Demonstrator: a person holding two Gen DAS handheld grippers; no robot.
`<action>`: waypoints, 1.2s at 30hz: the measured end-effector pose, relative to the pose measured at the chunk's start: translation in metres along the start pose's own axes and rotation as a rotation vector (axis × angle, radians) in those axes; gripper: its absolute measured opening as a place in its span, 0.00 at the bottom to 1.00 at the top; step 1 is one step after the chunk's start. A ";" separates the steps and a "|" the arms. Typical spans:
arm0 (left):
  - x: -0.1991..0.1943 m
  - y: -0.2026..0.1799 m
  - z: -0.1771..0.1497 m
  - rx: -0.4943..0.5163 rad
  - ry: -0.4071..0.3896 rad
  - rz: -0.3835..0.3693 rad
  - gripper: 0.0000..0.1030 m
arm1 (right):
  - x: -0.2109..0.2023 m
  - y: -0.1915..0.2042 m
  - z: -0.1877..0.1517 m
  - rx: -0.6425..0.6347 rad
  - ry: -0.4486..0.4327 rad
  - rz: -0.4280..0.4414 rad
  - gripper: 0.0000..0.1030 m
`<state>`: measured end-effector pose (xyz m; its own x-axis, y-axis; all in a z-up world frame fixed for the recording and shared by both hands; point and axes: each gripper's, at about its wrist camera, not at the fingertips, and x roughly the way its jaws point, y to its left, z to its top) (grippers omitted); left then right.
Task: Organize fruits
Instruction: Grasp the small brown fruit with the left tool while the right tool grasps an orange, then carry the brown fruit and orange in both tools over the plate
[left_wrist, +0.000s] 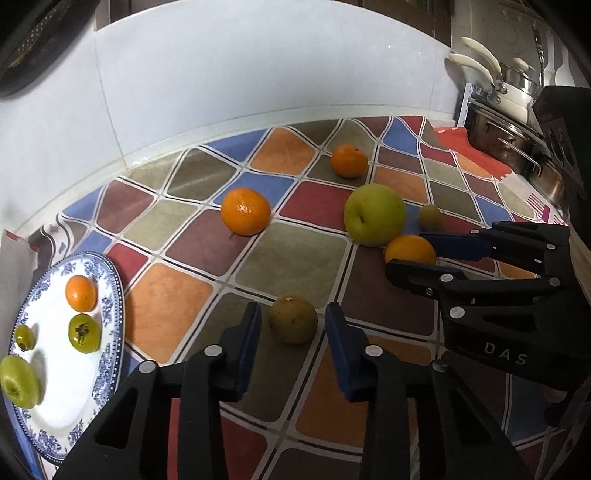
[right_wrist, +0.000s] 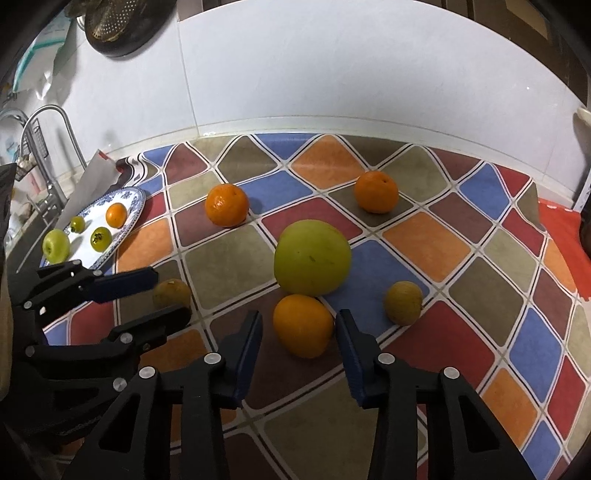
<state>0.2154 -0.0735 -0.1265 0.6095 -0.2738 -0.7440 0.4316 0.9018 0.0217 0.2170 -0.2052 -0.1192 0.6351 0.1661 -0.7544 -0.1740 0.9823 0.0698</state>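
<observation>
- Nearest to the left wrist camera, the left gripper (left_wrist: 293, 325) is being held low over the desk (left_wrist: 303, 258), with a small brownish-green fruit (left_wrist: 293, 319) lying between its fingers (left_wrist: 245, 332).
- A thin gap is being seen on each side of this fruit, so the fingers are narrow but the fruit is not yet being pressed.
- The right gripper (right_wrist: 298, 328) is being placed around an orange (right_wrist: 303, 325); its fingers are also narrow and just beside the peel, and a firm hold cannot be confirmed.
- This orange is touching a large green apple (right_wrist: 312, 256), and a second small brownish fruit (right_wrist: 402, 302) is lying near it on the right.
- Two more oranges (right_wrist: 226, 205) are lying well apart, further back on the checked cloth.
- A blue-patterned plate (left_wrist: 110, 280) is standing at the left edge and is already carrying one small orange and three green fruits.
- Judged from this, both fruits are being taken for the plate.
- Risk: round fruits are easily being squeezed out sideways if the fingers are closing off-centre, and then they could roll over the cloth.
- Risk: the large green apple could be pushed away when the orange is being lifted, because they are in contact.
- Risk: the two grippers are working near each other, so a collision is possible on the way to the plate.
</observation>
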 end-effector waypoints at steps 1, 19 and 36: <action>0.000 0.000 0.000 -0.001 0.002 -0.005 0.28 | 0.001 0.000 0.000 -0.002 0.000 -0.004 0.35; -0.049 -0.002 -0.001 -0.029 -0.085 0.030 0.27 | -0.035 0.011 -0.002 0.004 -0.057 0.011 0.34; -0.141 0.016 -0.019 -0.122 -0.229 0.121 0.27 | -0.102 0.066 0.006 -0.069 -0.209 0.100 0.34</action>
<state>0.1233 -0.0140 -0.0339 0.7917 -0.2179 -0.5707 0.2720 0.9622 0.0098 0.1453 -0.1571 -0.0332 0.7527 0.2835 -0.5942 -0.2900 0.9530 0.0873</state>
